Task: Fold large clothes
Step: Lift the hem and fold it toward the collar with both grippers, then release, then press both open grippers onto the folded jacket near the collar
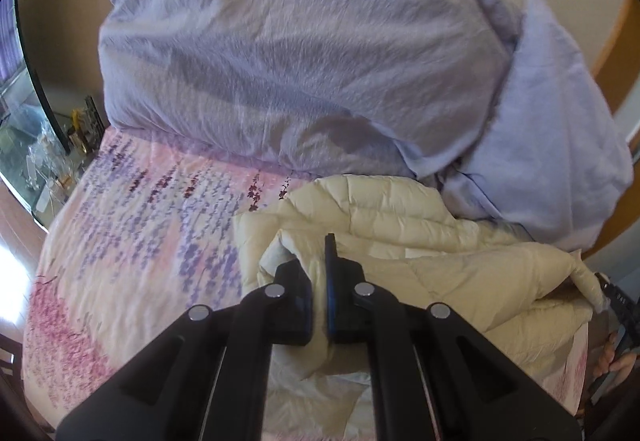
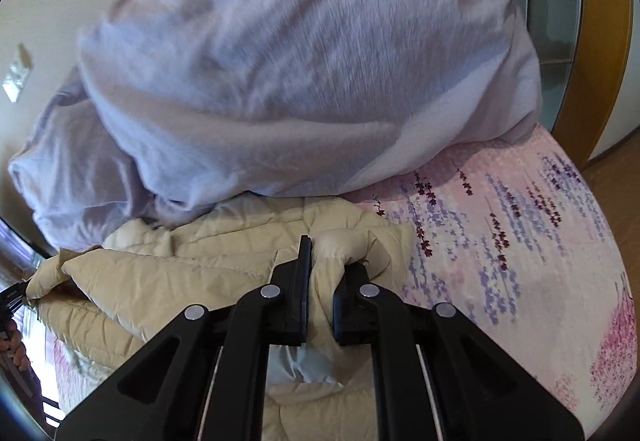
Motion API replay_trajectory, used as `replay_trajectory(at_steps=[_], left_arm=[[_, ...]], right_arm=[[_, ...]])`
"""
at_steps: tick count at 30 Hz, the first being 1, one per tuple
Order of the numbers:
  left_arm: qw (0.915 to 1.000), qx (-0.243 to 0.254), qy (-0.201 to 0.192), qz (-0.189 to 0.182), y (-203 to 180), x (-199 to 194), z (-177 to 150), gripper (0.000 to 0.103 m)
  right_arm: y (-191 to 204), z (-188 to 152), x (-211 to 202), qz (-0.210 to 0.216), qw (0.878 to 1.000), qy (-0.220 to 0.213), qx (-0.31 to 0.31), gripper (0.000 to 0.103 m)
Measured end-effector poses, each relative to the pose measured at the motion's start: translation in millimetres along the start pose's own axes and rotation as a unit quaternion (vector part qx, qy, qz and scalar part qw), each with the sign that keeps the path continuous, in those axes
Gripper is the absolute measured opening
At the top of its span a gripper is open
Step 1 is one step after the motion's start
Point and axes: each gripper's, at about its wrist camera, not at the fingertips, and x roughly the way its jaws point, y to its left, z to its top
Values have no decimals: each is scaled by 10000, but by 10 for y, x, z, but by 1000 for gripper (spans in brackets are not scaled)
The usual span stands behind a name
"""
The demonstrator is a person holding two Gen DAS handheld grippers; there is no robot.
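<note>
Left wrist view shows you a cream quilted jacket (image 1: 400, 241), puffy and stitched in slanted panels, lying crumpled on the bed (image 1: 132, 241) with its pale lining showing near the bottom of the frame. Your left hand-held gripper (image 1: 318, 273) is closed on a bunched fold at the jacket's left edge, the cloth pinched between its nearly touching jaws. At the far right of this view, your other tool holds the jacket's opposite corner, lifted off the bed.

In the right wrist view, your right hand-held gripper (image 2: 326, 273) clamps a thick roll of the same jacket (image 2: 180, 265), which bulges up between the fingers (image 2: 306, 269). The jacket stretches away to the left from there, across the flowered pink and purple bedsheet (image 2: 520, 225). Just behind the jacket, touching its far edge, sits a large heaped lavender duvet (image 2: 300, 73).
</note>
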Motion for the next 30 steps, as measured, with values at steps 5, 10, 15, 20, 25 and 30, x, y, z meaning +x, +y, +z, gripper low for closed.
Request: replay_trajectory(at_steps=[5,10,15,20,25,30], left_arm=[[9996,-155,234,106,-1,393,115,5],[9987,-235,397,202,-1,657,185,7],[9979,-389,477,215,5,759,247,23],[9987,-365,201,279,-20,594,299,60],[9993,-133,-36,361,-80,371,268,65],[9989,67,-67,453,-165,335,95,68]], right_arm=[[-37,104,426,-112,9994,275,187,9],[-67,200,728,-74,9973,535,492,12],[-89,317,768,141,9952,626,738,26],[-63,399,452,308,9967,64,754,71],[41,322,202,272,9986,-172,423,72],[110,68,207,99,9998,-16,169,72]])
